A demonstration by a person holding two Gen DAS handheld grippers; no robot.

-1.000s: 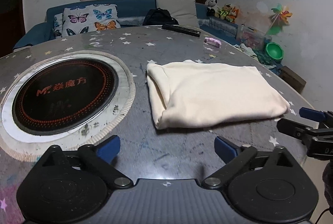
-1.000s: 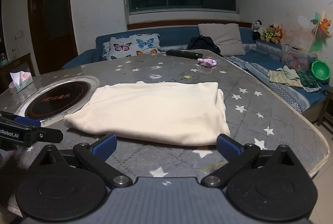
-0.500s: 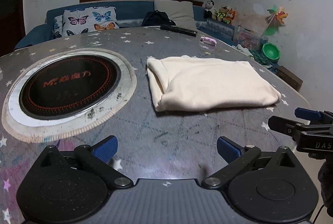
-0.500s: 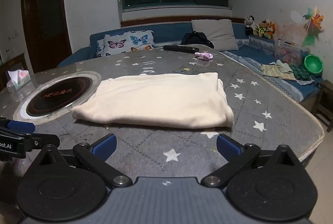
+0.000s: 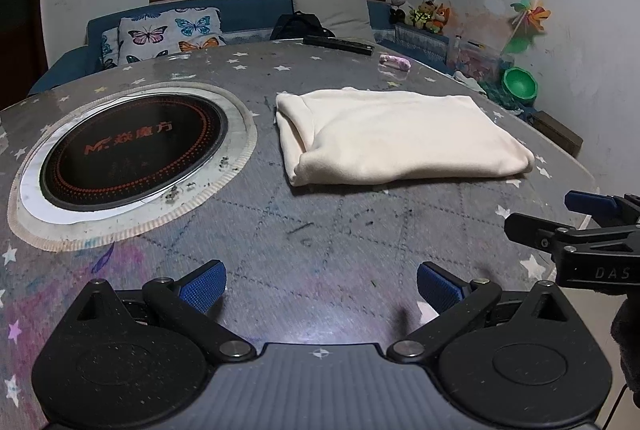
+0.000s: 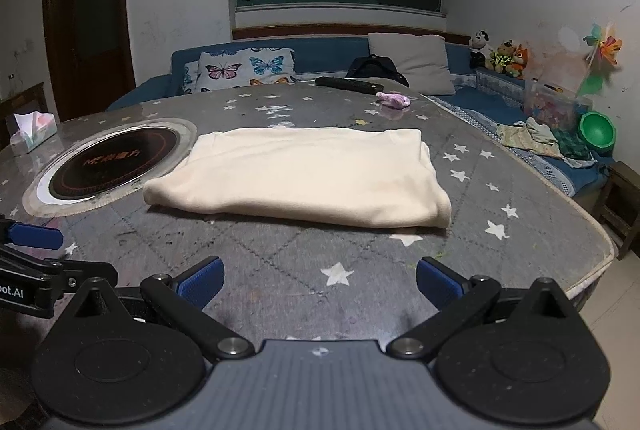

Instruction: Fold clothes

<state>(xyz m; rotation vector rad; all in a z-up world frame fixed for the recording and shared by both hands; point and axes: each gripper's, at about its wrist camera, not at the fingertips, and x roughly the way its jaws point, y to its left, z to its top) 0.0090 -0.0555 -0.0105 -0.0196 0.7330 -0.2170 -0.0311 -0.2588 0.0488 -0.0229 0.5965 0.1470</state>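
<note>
Cream garment (image 5: 400, 136) lies folded, flat rectangle on table (image 5: 320, 230), right of round cooktop inset (image 5: 128, 150), toward table's right edge. My left gripper (image 5: 320, 286) over near edge, fingers spread wide, holding nothing. My right gripper (image 6: 318, 284) likewise spread, empty, short of cloth. Remote (image 6: 348, 84) and small pink item (image 6: 394, 99), possibly cloth, lie near far edge.

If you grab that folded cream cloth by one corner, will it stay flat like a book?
Probably not. The folded cream cloth has soft, rounded edges and sags onto the table, so it looks floppy and would likely droop and unfold. It seems light, and a push might bunch it.
</note>
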